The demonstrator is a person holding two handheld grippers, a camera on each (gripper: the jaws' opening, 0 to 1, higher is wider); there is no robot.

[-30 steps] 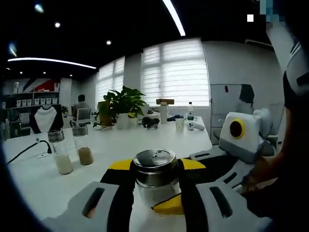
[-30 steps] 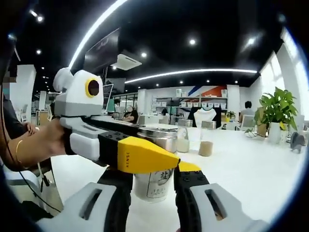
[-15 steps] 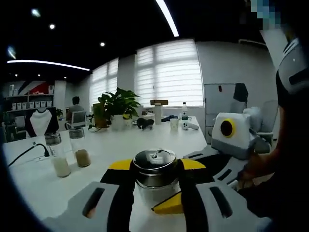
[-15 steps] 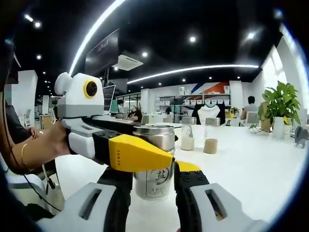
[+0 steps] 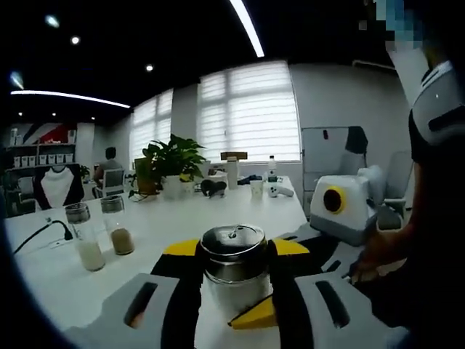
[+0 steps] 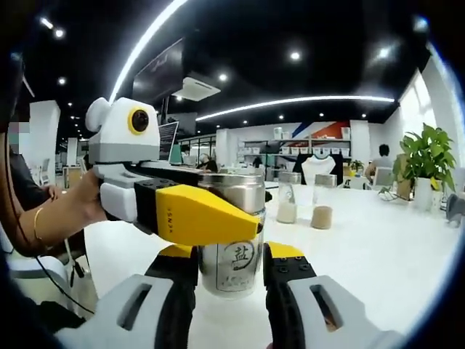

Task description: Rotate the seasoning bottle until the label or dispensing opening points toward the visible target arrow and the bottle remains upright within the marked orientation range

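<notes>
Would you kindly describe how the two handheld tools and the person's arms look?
Both tools, the left tool and right tool, have grey slotted bodies, black jaws and yellow tips. Each carries a white box with a yellow-ringed lens. One wrist wears a thin bracelet; a dark sleeve covers the other arm.

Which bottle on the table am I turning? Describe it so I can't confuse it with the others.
On the long white table, look at the near end, away from the potted plant. The seasoning bottle stands between the jaws of both grippers. Unlike the two tall clear shakers further along the table, it is squat, with a domed steel lid and a label with one black character.
</notes>
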